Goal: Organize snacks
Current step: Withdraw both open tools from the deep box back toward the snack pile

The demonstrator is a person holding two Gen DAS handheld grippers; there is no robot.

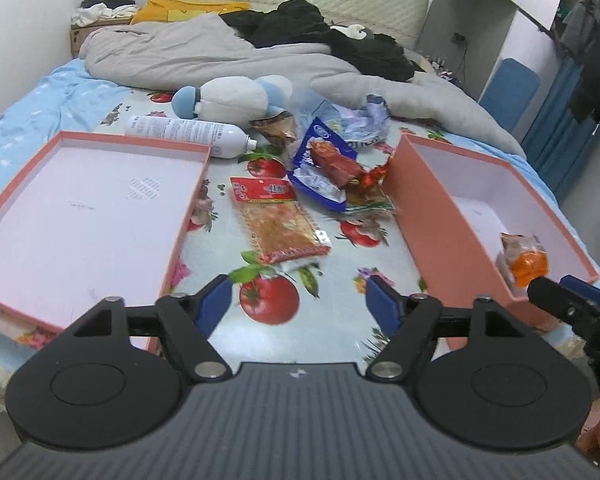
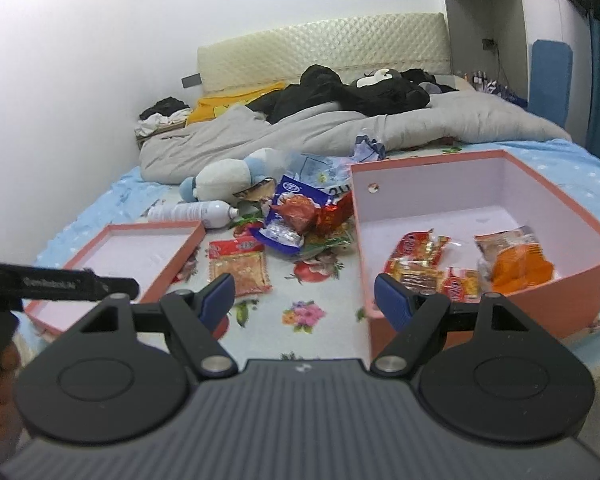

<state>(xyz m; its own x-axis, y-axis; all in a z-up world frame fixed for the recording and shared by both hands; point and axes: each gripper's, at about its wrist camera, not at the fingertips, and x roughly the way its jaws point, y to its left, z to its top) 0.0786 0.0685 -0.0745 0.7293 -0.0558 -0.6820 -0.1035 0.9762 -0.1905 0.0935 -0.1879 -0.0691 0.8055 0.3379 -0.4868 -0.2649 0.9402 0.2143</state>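
left gripper (image 1: 298, 300) spread, empty | right gripper (image 2: 305, 300) spread, empty | box (image 2: 556, 284): snack packets (image 2: 432, 268) | lid (image 1: 16, 216) bare

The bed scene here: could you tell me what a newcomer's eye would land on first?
Probably the two pink boxes on the fruit-print cloth: a shallow empty lid on the left and a deeper box on the right, already holding an orange snack packet and red packets. Between them lies a heap of loose snacks, topped by a blue packet, with a plush toy behind.
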